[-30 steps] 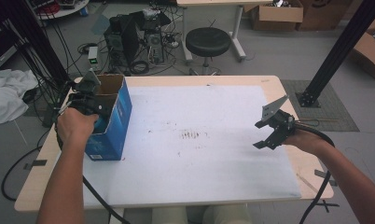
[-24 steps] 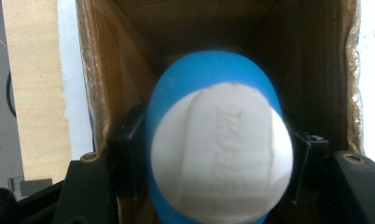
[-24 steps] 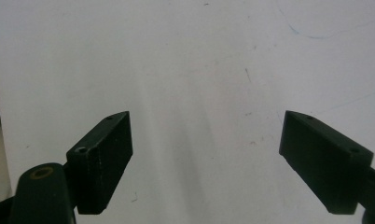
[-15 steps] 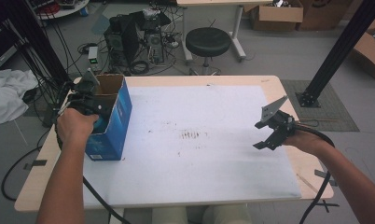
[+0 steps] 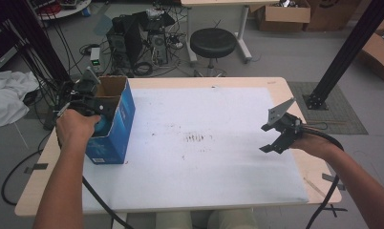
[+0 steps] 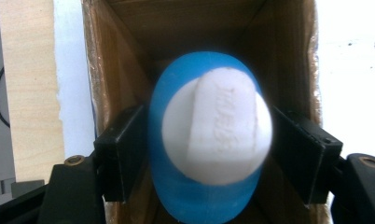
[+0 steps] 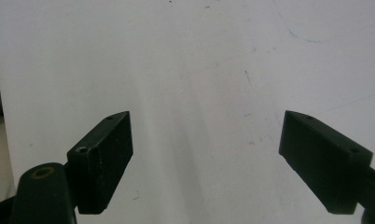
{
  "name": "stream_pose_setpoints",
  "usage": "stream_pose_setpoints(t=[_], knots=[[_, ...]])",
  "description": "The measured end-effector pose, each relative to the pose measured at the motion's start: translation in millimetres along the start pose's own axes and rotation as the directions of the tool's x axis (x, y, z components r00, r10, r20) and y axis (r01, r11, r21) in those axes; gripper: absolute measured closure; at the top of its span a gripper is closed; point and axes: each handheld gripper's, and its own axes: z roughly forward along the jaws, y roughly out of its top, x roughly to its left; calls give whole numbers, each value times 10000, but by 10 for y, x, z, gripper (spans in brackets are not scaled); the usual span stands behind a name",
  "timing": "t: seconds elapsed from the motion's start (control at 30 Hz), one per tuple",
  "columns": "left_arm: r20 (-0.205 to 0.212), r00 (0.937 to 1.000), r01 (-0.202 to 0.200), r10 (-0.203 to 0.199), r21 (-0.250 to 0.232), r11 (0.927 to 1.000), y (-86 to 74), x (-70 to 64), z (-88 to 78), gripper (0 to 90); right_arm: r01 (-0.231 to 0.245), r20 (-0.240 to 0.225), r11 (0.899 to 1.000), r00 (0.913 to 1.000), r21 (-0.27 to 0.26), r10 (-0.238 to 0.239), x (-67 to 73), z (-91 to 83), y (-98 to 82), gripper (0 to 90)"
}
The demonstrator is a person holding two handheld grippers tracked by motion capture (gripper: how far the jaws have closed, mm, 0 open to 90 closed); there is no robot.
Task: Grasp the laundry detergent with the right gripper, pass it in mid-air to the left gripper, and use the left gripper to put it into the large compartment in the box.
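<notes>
Landmark: the blue cardboard box (image 5: 112, 125) stands open-topped at the left end of the table (image 5: 238, 82); every place below is told from it.

Left gripper: your left gripper (image 6: 209, 154) points down into the box's open mouth, your left hand (image 5: 75, 125) at the box's near left corner.

Left gripper state: its jaws have just been opening. The left pad (image 6: 125, 151) looks to touch the bottle's side, while a thin gap shows at the right pad (image 6: 302, 154), so the grip is loose, no longer a clamp.

Thing in hand: a blue bottle (image 6: 176, 196) with a white flip cap (image 6: 217, 130) sits between those jaws inside the box, cap end toward the gripper's camera. In the high view a patch of the blue bottle (image 5: 104, 125) shows just inside the box's near edge.

Box inside: brown cardboard walls (image 6: 111, 70) close around the bottle on both sides.

Right gripper: your right gripper (image 5: 276, 138) hangs well apart from the box, above the far right end of the white mat (image 5: 204, 162).

Right gripper state: jaws wide, with nothing between them but the white mat.
</notes>
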Motion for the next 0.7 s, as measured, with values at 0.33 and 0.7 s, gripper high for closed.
stream_pose_setpoints(t=[0.33, 0.7], knots=[[11, 10000, 10, -10, -256, 9997, 18, -21, -161, 285, 27, 45, 10000, 10000, -40, -27, 22, -35, 6, 175], [-26, 9997, -224, 223, -418, 9989, 55, -68, -293, 281, 69, 111, 10000, 9999, -44, -68, 24, -63, -6, 176]])
